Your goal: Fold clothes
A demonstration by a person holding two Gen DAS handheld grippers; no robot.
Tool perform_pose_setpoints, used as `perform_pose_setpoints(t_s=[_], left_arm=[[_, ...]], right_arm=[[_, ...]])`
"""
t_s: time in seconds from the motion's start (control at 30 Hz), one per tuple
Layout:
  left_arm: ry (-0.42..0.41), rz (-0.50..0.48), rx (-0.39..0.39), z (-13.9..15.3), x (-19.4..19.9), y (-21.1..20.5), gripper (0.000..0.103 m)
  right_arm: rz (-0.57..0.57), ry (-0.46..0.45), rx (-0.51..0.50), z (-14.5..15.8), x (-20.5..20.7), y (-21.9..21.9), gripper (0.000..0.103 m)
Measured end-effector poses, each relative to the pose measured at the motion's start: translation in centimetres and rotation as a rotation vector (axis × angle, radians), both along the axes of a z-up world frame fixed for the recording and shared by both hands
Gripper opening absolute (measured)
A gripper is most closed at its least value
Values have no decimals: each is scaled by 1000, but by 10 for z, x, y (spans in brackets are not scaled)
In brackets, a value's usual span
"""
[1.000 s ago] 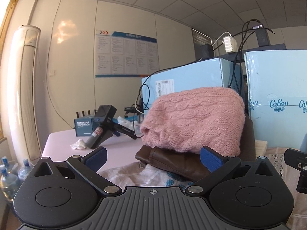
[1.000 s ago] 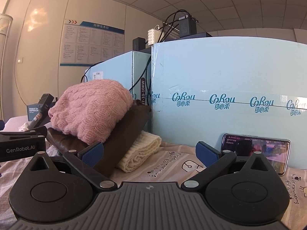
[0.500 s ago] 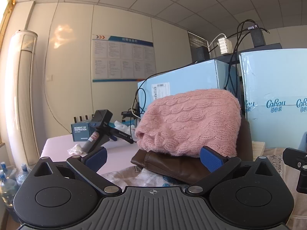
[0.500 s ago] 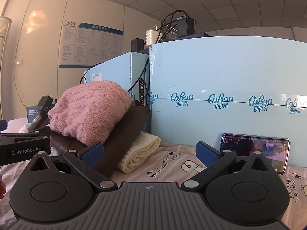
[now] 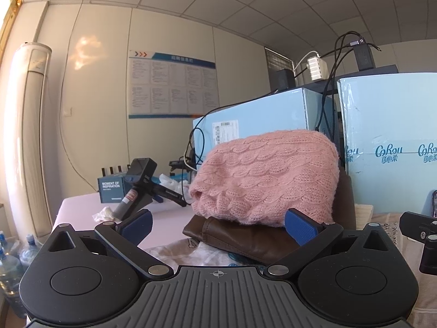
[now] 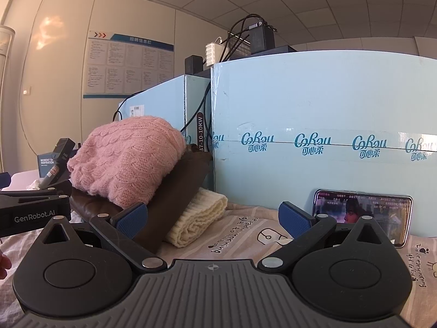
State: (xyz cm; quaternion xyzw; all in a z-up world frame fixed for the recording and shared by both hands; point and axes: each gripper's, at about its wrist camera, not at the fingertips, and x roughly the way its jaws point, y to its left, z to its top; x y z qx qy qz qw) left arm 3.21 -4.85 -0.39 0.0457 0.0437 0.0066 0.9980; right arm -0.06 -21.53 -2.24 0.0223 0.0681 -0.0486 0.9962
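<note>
A folded pink knit sweater [image 5: 267, 175] lies on top of a folded brown leather garment [image 5: 240, 235], ahead of my left gripper [image 5: 218, 225]. The left gripper is open and empty, a little short of the pile. In the right wrist view the pink sweater [image 6: 128, 158] and the brown garment [image 6: 174, 191] are at the left, leaning on a folded cream knit [image 6: 199, 221]. My right gripper [image 6: 213, 218] is open and empty, above the printed cloth [image 6: 245, 235], to the right of the pile.
Light blue cartons [image 6: 327, 142] stand as a wall behind the pile. A phone [image 6: 363, 213] with a lit screen leans on them. A black handheld device [image 5: 139, 186], a small box [image 5: 112, 188] and crumpled tissue [image 5: 103, 213] lie on the pink table at left. Water bottles [image 5: 11, 262] stand on the floor.
Both views have tilted slightly upward, so the pile sits lower in frame. Both grippers stay open and empty; the clothes have not moved.
</note>
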Motion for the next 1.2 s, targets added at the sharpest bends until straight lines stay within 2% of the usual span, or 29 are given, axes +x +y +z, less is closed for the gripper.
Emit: perform_pose_setpoints(t_s=[0.37, 1.2], left_arm=[[-2, -26, -10, 0, 0, 0, 103], [0, -17, -18, 0, 2, 1, 103]], right_arm=[[-1, 1, 1, 0, 0, 0, 103], [-1, 2, 4, 0, 0, -1, 103]])
